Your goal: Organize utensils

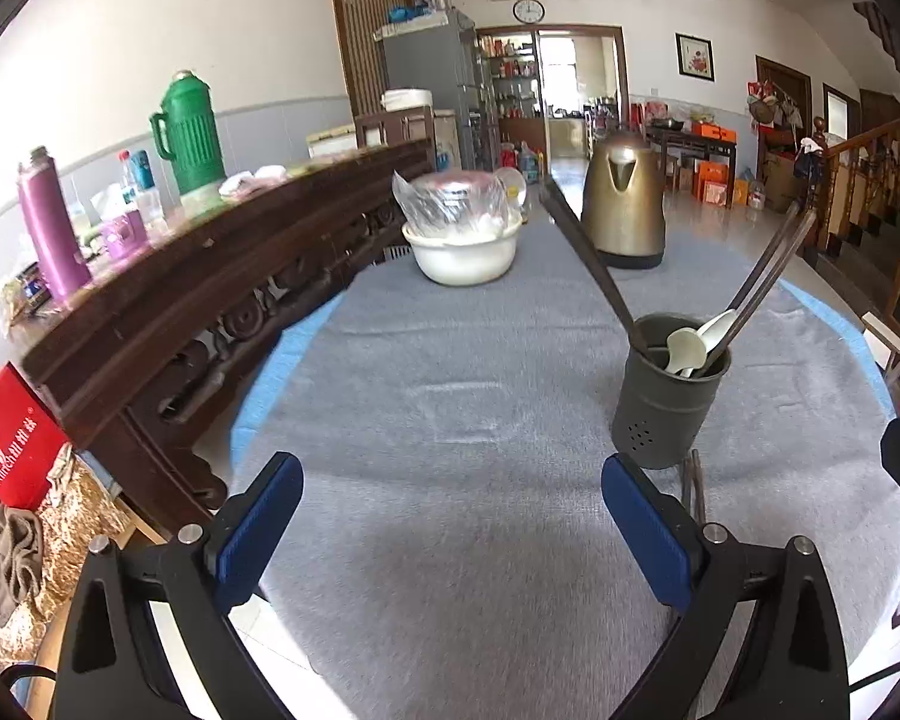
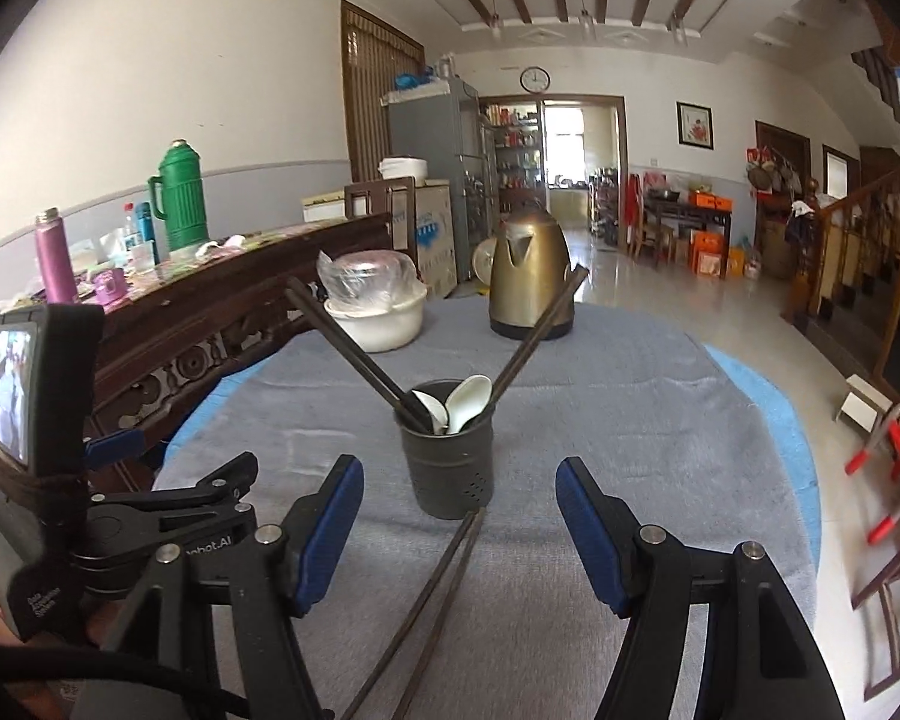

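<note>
A dark grey utensil holder [image 1: 666, 402] [image 2: 448, 462] stands on the grey tablecloth. It holds white spoons [image 1: 690, 345] [image 2: 465, 399] and dark chopsticks [image 1: 588, 264] [image 2: 354, 354] leaning out left and right. A loose pair of dark chopsticks [image 2: 432, 594] lies on the cloth in front of the holder, between my right gripper's fingers; its end shows in the left wrist view [image 1: 693, 483]. My left gripper [image 1: 450, 516] is open and empty, left of the holder. My right gripper [image 2: 459, 516] is open above the loose chopsticks.
A gold kettle [image 1: 624, 204] [image 2: 531, 276] and a white basin with plastic-wrapped bowls [image 1: 462, 234] [image 2: 375, 306] stand at the table's far end. A dark wooden sideboard [image 1: 210, 276] with flasks runs along the left. The left gripper's body [image 2: 48, 420] sits left of my right gripper.
</note>
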`<state>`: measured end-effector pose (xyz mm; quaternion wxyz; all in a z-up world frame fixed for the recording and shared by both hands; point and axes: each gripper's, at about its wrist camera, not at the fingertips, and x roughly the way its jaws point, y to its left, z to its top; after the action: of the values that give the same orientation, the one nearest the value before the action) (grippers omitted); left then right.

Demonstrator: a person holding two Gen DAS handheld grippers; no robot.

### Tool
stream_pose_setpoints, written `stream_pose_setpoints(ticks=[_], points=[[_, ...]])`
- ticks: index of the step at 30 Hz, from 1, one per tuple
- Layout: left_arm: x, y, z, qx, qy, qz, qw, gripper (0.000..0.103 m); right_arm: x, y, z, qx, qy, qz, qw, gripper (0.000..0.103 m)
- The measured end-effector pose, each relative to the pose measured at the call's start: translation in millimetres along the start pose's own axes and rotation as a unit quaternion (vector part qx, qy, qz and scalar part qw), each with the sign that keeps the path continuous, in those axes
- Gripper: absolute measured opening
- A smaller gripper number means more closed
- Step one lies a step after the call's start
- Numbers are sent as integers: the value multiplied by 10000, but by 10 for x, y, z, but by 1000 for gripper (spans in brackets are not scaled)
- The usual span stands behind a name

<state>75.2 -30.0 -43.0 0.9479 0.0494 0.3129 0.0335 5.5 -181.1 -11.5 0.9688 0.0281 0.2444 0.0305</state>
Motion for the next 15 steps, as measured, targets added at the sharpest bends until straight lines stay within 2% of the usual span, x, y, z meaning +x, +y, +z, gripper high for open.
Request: stream_pose_setpoints(ticks=[4,15], points=[[-265,67,-11,35,-186,124,9997,100,-225,-14,23,50,-111,-56,9999,70],[-1000,214,-39,60,-654,144,9977,100,-834,-68,-4,291,-254,-74,9992,70]])
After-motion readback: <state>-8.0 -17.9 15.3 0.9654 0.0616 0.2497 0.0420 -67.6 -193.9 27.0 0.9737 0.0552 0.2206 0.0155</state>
